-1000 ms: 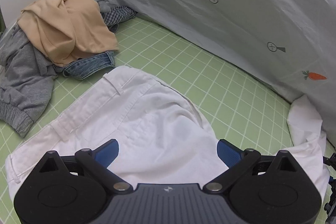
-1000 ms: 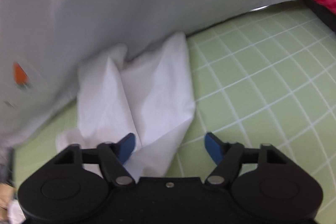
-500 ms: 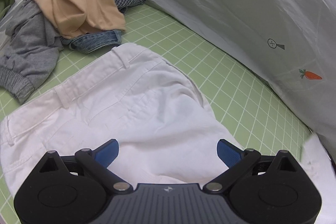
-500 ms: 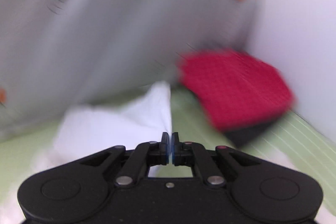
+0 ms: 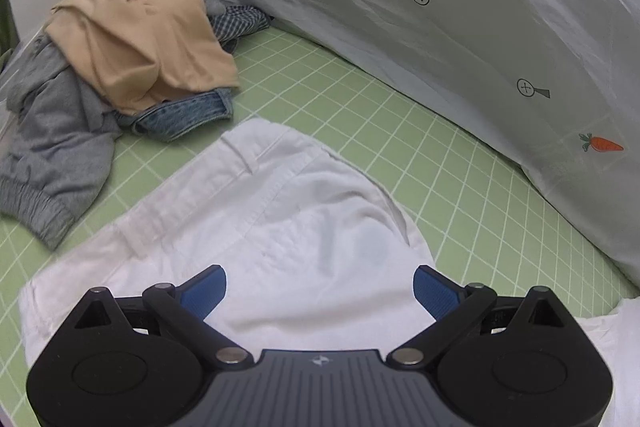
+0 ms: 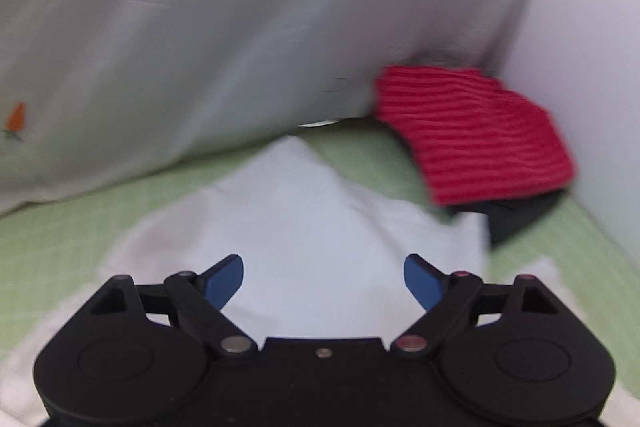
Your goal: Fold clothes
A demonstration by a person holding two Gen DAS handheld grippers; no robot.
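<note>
left gripper [image 5: 320, 291] hovering wide apart, holding nothing, over white trousers [image 5: 280, 227] lying at lower centre on green grid mat [image 5: 460, 187]. waistband running toward left edge. heap of clothes [image 5: 120, 67] sitting upper left, tan piece on top, just beside the trousers. right gripper [image 6: 323, 277] also spread wide, gripping nothing, over white cloth; red striped fabric [image 6: 472, 143] showing at right, blurred.
</note>
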